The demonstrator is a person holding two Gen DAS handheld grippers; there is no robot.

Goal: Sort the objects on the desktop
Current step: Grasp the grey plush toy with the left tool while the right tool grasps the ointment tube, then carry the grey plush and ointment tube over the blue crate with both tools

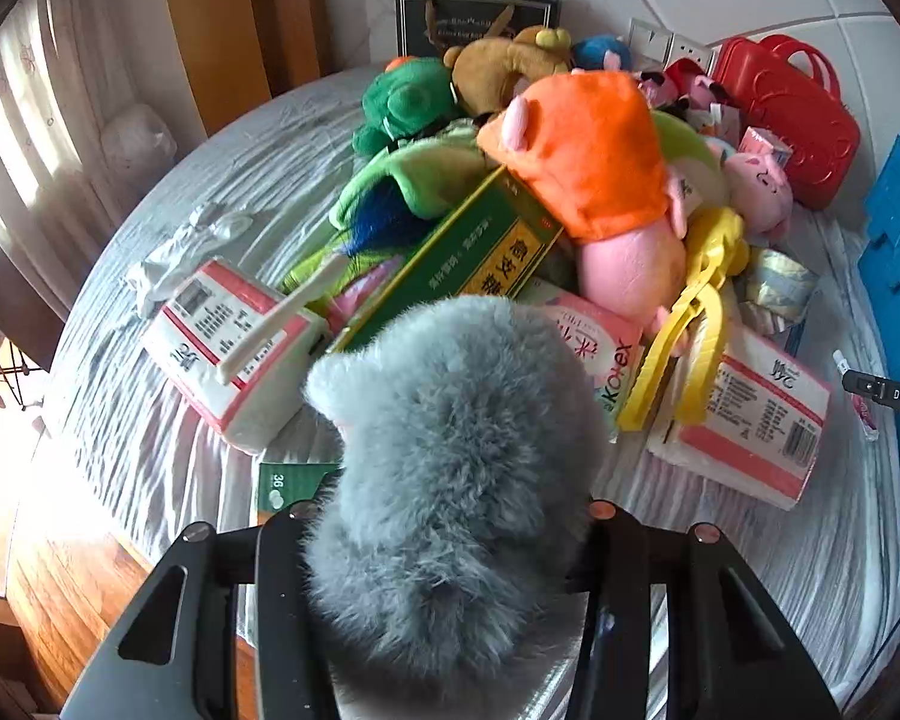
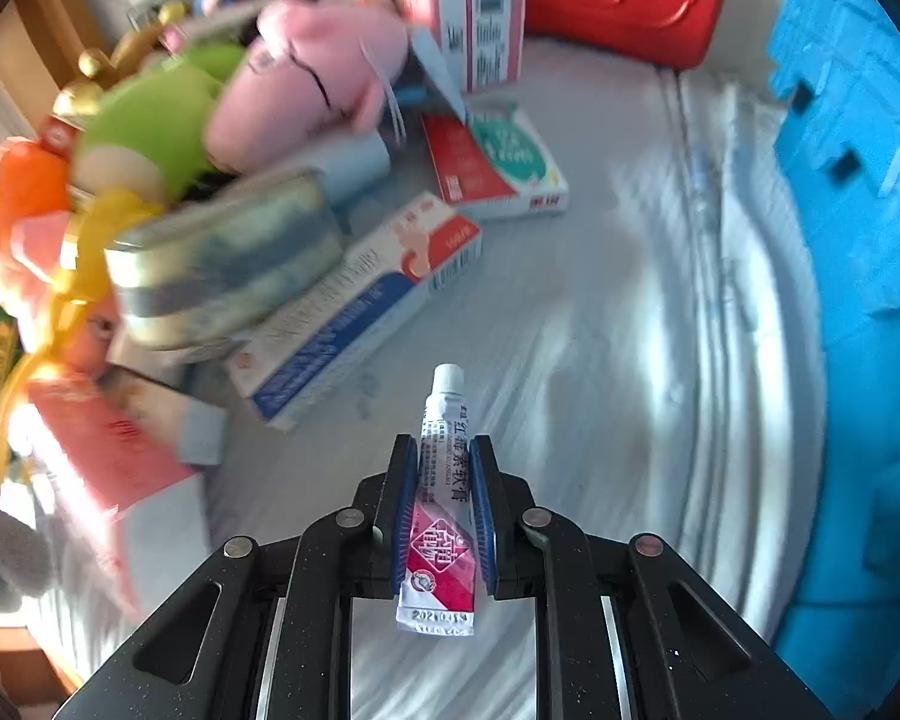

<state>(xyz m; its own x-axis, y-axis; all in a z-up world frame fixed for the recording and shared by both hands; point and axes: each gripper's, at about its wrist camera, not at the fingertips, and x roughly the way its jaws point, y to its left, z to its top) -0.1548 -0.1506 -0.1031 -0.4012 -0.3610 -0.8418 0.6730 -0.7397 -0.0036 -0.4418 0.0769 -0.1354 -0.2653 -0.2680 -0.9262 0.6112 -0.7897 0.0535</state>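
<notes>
My left gripper (image 1: 444, 516) is shut on a fluffy grey plush toy (image 1: 450, 450), which fills the space between the fingers and hides the pads. Behind it lies a heap of plush toys, with an orange one (image 1: 582, 144) on top and a green box (image 1: 450, 264) under it. My right gripper (image 2: 444, 474) is shut on a small white and red ointment tube (image 2: 441, 504), cap pointing away, above the white cloth (image 2: 600, 330). The right gripper's tip (image 1: 882, 390) shows at the right edge of the left wrist view.
Tissue packs (image 1: 234, 348) (image 1: 750, 414), yellow plastic tongs (image 1: 690, 324) and a red case (image 1: 792, 114) surround the heap. A blue crate (image 2: 858, 240) stands on the right. Medicine boxes (image 2: 360, 312) (image 2: 498, 162) lie on the cloth. The table edge and wooden floor (image 1: 48, 552) are at left.
</notes>
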